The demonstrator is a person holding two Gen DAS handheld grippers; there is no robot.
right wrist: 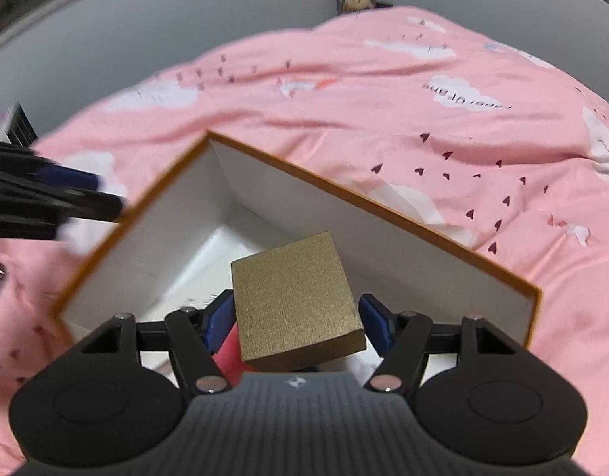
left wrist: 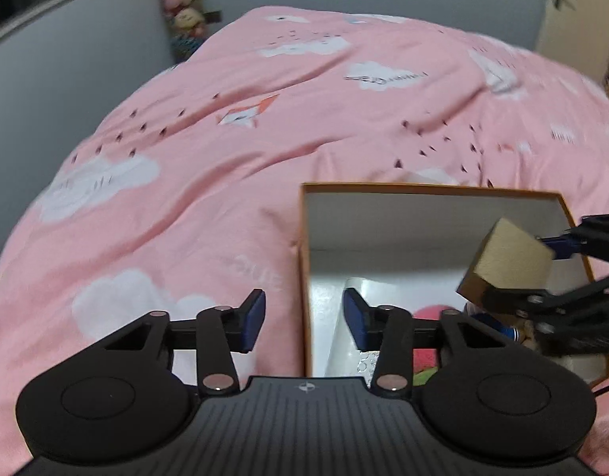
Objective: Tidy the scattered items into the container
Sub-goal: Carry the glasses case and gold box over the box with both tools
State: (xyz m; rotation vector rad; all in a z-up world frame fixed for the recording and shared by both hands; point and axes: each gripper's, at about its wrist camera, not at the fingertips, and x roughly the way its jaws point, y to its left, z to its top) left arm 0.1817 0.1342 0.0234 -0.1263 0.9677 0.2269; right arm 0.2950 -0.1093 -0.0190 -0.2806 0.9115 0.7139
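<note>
- A pink bedspread (left wrist: 225, 158) with white clouds covers the bed; plush toys (left wrist: 181, 4) sit far off by the grey wall
- The orange-rimmed box (right wrist: 383, 194) lies open on it
- The right gripper (right wrist: 292, 325) pinches a gold block (right wrist: 292, 297) above the box interior (tilted downward)
- The left gripper (left wrist: 303, 319) straddles the box's left wall, jaws apart and empty

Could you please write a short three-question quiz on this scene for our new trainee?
1. True or false: the left gripper holds an item.
2. What does the right gripper carry: A a gold box, B a pink toy, C a bottle?
3. Over what does the gold box hang?

Key:
1. False; nothing is between its fingers, which straddle the container's wall.
2. A.
3. The open container, orange-rimmed and white inside, standing on the pink bedcover.
</note>
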